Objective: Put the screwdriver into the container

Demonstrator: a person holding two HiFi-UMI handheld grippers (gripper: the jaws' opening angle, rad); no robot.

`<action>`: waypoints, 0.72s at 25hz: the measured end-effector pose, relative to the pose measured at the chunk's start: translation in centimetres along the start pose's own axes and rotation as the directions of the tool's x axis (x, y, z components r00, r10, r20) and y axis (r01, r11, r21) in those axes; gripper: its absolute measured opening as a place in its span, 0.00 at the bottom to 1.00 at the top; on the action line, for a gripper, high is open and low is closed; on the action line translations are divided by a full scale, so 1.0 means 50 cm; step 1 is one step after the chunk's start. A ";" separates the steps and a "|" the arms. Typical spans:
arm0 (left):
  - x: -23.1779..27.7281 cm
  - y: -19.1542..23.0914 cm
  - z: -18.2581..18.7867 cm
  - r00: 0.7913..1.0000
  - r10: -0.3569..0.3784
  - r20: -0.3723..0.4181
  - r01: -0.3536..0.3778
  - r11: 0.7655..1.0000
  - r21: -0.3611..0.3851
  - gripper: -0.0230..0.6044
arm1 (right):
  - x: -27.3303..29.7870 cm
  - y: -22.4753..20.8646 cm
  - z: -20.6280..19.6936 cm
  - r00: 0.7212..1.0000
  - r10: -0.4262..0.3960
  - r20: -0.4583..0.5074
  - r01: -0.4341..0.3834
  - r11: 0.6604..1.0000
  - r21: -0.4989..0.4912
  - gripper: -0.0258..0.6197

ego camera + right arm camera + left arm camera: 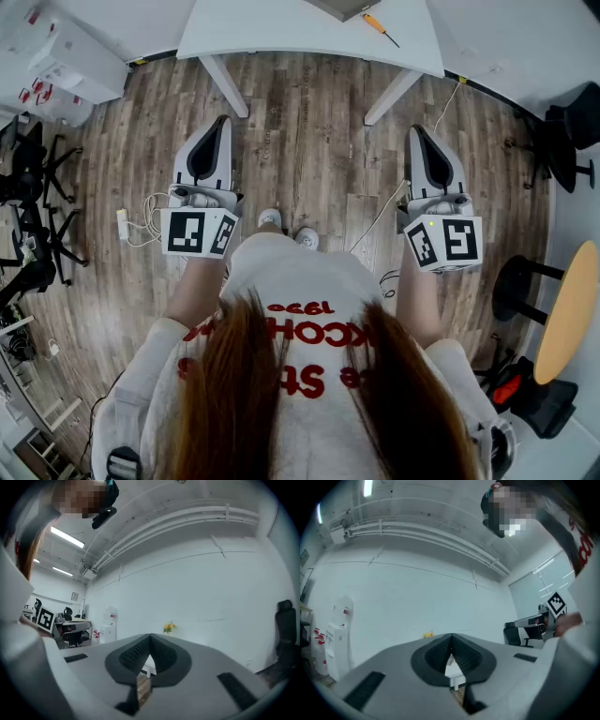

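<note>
The left tongs [451, 638] and right tongs [150, 637] are both pressed shut on nothing, held low over the wooden floor [309, 131], well short of the white table [281, 33]. The orange-handled screwdriver [380, 27] lies on that table, near a grey object [343, 7] that may be the container. The step likely calls for stepping closer, parting the right tongs early and closing across the handle, not the thin shaft.

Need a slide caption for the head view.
Person standing with left gripper and right gripper shut and empty over wood floor; orange screwdriver on white table ahead.
</note>
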State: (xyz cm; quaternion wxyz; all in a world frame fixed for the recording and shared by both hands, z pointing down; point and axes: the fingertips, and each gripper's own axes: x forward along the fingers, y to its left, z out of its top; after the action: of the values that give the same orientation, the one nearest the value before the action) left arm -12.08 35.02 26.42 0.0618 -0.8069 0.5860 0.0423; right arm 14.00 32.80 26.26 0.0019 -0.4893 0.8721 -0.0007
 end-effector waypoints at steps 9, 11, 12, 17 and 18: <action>-0.004 -0.010 0.002 1.000 0.005 0.004 -0.005 1.000 0.001 0.05 | -0.010 0.000 0.003 1.000 0.004 0.016 -0.004 1.000 0.012 0.04; -0.006 -0.011 0.003 1.000 0.008 0.004 -0.008 1.000 0.004 0.05 | -0.013 0.000 0.004 0.999 0.017 0.027 -0.019 0.999 0.042 0.05; -0.007 -0.012 0.004 1.000 0.010 0.004 -0.010 1.000 0.006 0.05 | -0.014 0.000 0.004 0.999 0.023 0.028 -0.025 0.998 0.054 0.05; -0.002 -0.013 -0.006 1.000 0.014 -0.009 -0.013 1.000 0.005 0.05 | -0.011 -0.010 -0.001 1.000 0.022 0.022 -0.023 0.998 0.065 0.05; 0.002 -0.011 -0.009 1.000 0.014 -0.010 -0.014 1.000 0.002 0.05 | -0.007 -0.012 -0.002 1.000 0.022 0.022 -0.024 0.998 0.066 0.05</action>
State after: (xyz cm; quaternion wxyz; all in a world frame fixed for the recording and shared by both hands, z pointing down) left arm -11.54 35.00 26.87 0.0593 -0.8029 0.5919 0.0381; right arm 14.68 32.78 26.34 0.0275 -0.4790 0.8771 -0.0241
